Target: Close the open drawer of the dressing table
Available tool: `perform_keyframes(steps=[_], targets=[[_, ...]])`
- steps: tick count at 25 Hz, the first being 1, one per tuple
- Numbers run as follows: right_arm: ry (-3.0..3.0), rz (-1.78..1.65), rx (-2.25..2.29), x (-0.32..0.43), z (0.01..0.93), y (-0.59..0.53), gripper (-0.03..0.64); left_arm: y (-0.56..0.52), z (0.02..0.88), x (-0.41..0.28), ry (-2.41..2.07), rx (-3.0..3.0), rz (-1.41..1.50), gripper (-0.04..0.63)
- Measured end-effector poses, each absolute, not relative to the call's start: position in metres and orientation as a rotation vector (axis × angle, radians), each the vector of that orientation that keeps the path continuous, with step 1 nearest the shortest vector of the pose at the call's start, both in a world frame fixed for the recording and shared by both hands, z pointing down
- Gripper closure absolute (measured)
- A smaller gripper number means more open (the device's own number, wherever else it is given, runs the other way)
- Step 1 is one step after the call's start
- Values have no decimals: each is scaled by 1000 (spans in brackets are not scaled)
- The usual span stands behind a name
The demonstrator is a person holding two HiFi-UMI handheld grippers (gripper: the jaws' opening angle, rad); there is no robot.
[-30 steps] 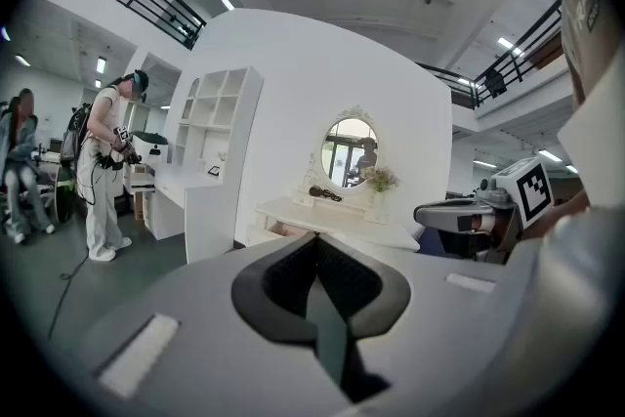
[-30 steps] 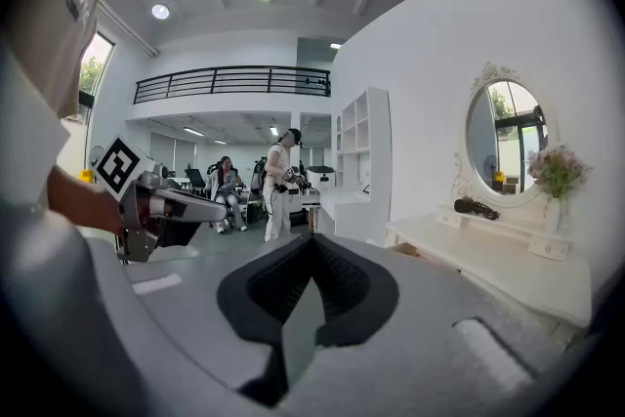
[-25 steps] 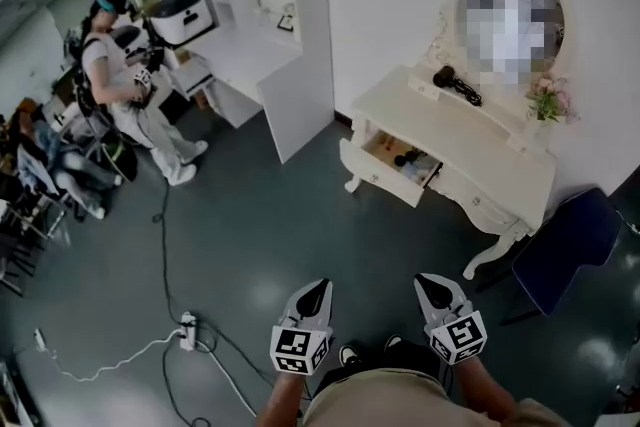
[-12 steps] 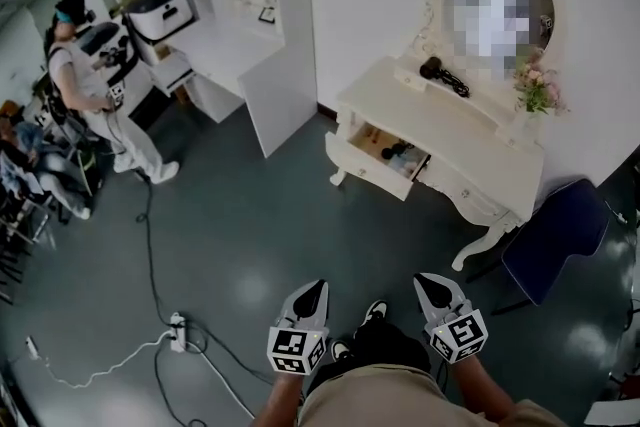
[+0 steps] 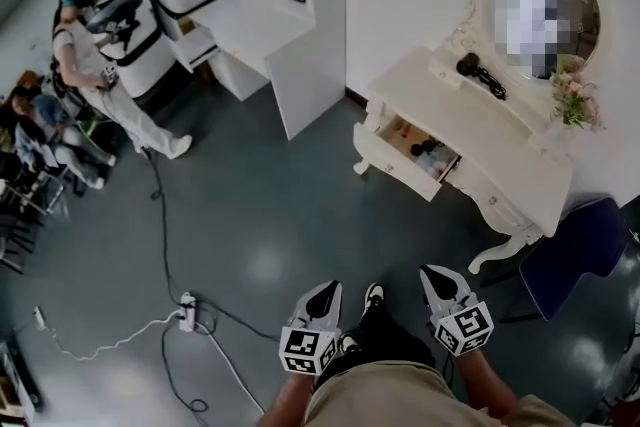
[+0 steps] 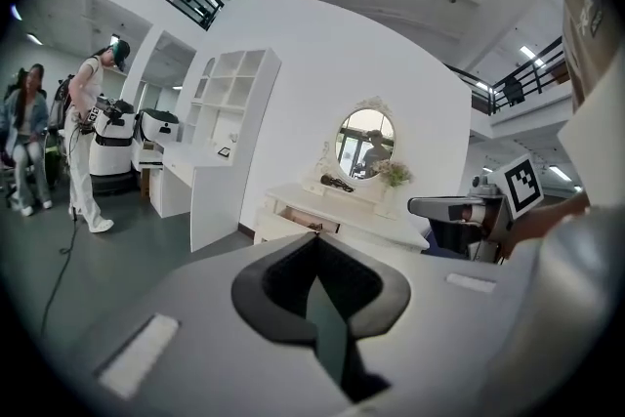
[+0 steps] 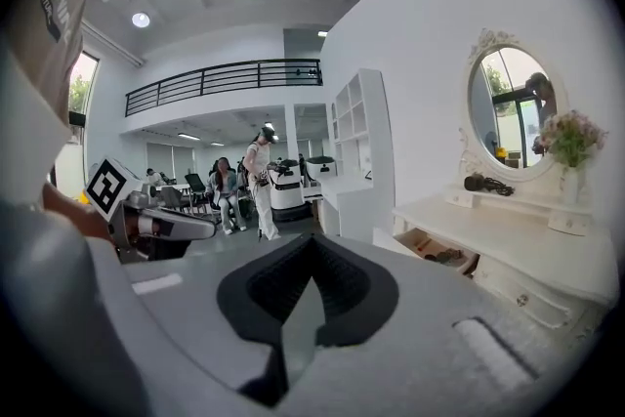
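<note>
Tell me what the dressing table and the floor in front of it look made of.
Dressing table: probably painted wood, cream satin finish; curved carved legs, and the open drawer shows a tan, bare-looking inside. Floor: smooth dark grey-green coating, perhaps epoxy or vinyl; soft glare from lights shows on it.

Dressing table (image 5: 470, 120), centre right: smooth cream paint, low sheen. Drawer (image 5: 405, 137): interior of bare tan wood. Floor (image 5: 250, 215): dark grey-green, glossy, with lamp reflections. Chair (image 5: 565, 250), lower right: matt dark-blue cloth. Left gripper (image 5: 328, 289) and right gripper (image 5: 434, 273), bottom: matt grey plastic, black at the jaws.
</note>
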State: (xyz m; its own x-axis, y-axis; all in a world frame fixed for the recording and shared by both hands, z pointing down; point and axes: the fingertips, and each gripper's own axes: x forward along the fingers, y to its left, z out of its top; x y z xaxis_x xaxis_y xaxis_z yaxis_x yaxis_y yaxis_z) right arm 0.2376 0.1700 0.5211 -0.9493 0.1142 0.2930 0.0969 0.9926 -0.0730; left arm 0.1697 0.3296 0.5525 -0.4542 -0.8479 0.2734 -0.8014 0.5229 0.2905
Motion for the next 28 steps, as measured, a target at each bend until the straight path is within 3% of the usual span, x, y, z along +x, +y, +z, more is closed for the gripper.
perform_keyframes(steps=[13, 19, 28], targets=[[-2936, -43, -117, 127, 519, 94, 615, 254, 511, 65, -2408, 1420, 132, 578], [-2932, -157, -179, 96, 514, 70, 615, 208, 489, 30, -2440, 1438, 94, 578], [-2866, 85, -167, 72, 547, 49, 615, 182, 515, 15, -2332, 1429, 16, 578]])
